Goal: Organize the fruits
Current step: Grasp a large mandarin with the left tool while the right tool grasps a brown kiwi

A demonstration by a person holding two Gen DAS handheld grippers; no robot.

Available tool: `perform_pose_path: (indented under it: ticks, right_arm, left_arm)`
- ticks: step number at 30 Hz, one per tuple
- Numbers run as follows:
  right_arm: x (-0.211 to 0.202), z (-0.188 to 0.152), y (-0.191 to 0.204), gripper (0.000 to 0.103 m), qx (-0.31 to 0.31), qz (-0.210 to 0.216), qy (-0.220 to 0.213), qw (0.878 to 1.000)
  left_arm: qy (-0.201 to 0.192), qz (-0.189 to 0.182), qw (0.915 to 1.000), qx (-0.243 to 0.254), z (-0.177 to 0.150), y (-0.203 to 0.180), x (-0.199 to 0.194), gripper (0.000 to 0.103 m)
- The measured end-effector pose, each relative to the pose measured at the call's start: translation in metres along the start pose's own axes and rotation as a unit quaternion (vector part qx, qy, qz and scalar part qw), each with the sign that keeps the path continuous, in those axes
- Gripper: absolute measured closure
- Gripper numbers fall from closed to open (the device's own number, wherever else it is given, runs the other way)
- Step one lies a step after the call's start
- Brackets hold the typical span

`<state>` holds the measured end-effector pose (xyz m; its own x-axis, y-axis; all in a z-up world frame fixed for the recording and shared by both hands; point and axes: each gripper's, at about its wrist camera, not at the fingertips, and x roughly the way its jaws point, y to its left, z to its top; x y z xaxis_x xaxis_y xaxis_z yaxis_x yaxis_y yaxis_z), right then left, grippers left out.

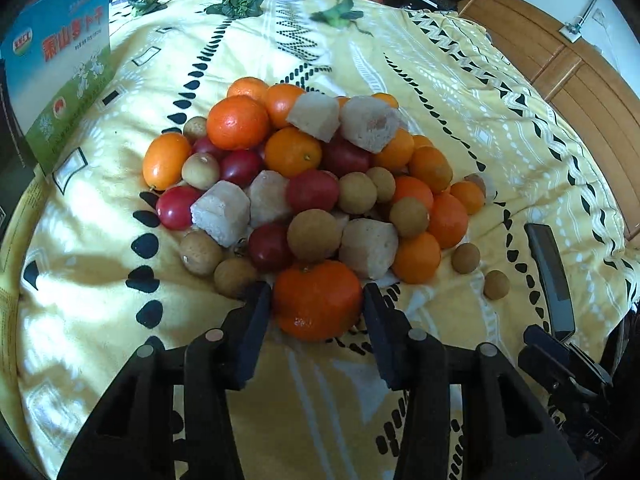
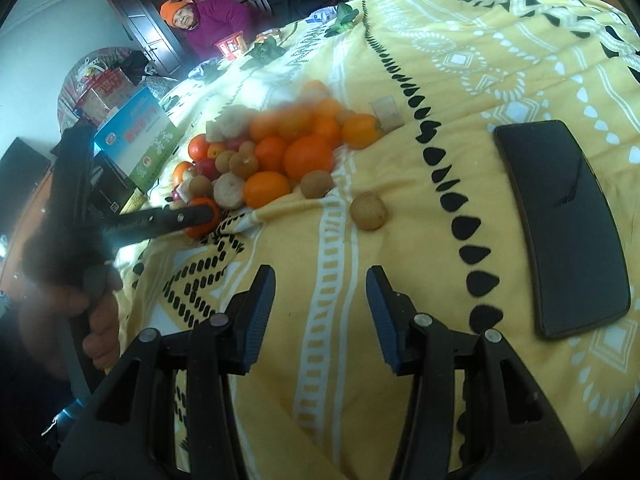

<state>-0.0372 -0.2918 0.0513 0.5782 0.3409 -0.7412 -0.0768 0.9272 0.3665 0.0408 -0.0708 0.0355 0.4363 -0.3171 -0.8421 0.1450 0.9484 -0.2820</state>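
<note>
mandarin [image 1: 318,300]: front edge of the fruit pile, nearest the left wrist camera; roundish, slightly flattened, stem dimple up, no clear long axis
left gripper [image 1: 318,300]: one finger on each side of the mandarin, both touching or almost touching its sides; clamped or not, cannot tell
fruit pile [image 1: 304,184]: mandarins, red tomato-like fruits, brown longans and pale cut chunks heaped together; an oval kumquat [image 1: 166,160] at the left edge, long axis tilted up to the right
strays: two longans [image 1: 466,258] lie apart on the right of the pile
right gripper [image 2: 320,308]: fingers apart, nothing between them, over bare cloth well short of the pile
surface: yellow bedspread [image 1: 460,92] with black and white pattern, rumpled, sunlit in patches
phone [image 2: 564,224]: dark slab flat on the cloth, right of the right gripper
box [image 1: 60,80]: blue-green carton, upright at the left of the pile
room: wooden headboard [image 1: 560,64] on the right; person in purple with orange cap [image 2: 200,16] by a dark wooden door
</note>
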Motion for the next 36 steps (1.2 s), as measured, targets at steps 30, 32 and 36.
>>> perform_pose_path:
  ticks: [30, 32, 36]
  right_arm:
    - [0.043, 0.032, -0.016, 0.077, -0.029, -0.065, 0.026, 0.997]
    - [0.042, 0.033, -0.014, 0.077, -0.032, -0.063, 0.025, 0.997]
    - [0.037, 0.034, -0.009, 0.077, -0.036, -0.057, 0.017, 0.998]
  left_arm:
    - [-0.057, -0.009, 0.9982, 0.015, -0.013, 0.004, -0.051, 0.055]
    - [-0.061, -0.007, 0.9980, 0.015, -0.012, 0.005, -0.056, 0.055]
    - [-0.073, -0.001, 0.9972, 0.014, -0.010, 0.009, -0.068, 0.055]
